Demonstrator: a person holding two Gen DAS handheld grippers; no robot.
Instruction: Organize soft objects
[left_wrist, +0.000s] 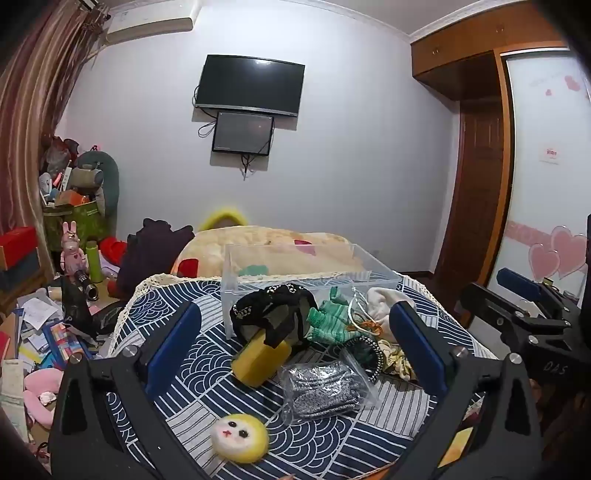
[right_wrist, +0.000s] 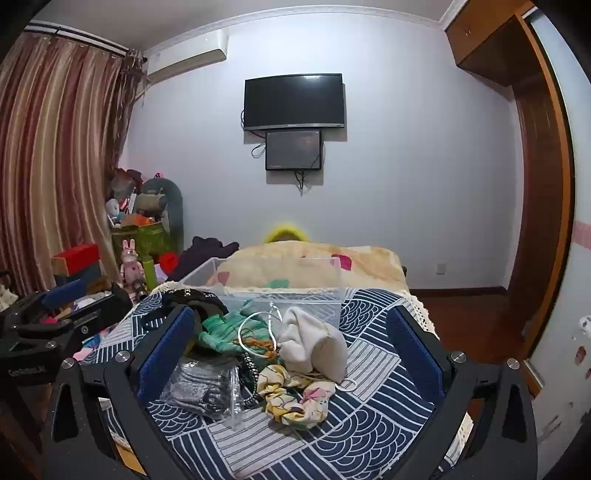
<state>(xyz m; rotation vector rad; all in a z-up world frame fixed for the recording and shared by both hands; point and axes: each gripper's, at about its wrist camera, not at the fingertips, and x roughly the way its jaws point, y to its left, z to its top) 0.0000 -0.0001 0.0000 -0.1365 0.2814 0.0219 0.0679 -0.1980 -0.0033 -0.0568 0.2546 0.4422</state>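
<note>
Closest in the left wrist view, the left gripper (left_wrist: 295, 343) hangs above the table with its blue-padded fingers (left_wrist: 173, 343) spread wide and nothing between the pads. The right gripper (right_wrist: 290, 350) is likewise spread wide and empty over the same surface, a table covered by a navy-and-white wave-patterned cloth (right_wrist: 369, 424). Nearest on that cloth lies a round yellow plush face (left_wrist: 240, 437), and just beyond it a clear plastic bag of grey knit fabric (left_wrist: 325, 387). Beside the bag sits a yellow foam cylinder (left_wrist: 260, 360), its top partly covered by a black lace-trimmed garment (left_wrist: 273, 314) that drapes over the front wall of the clear plastic bin. To the right lies a green knit glove (left_wrist: 328, 321), with a tangle of white cord and orange thread (right_wrist: 258, 339) lying on it. Next to these are a cream-white sock (right_wrist: 314, 343) and, nearer the right gripper, a floral yellow scrunchie (right_wrist: 291, 395), which touches the sock's lower edge. A black-and-white braided band (left_wrist: 373, 354) curves between the bag and the scrunchie. Behind the pile stands the clear plastic bin (right_wrist: 280, 280), and whether anything lies inside it cannot be told. Farther back is a bed with a peach patterned blanket (right_wrist: 314, 262), and on the far wall a black television (right_wrist: 294, 101) hangs above a smaller screen (right_wrist: 293, 149).
</note>
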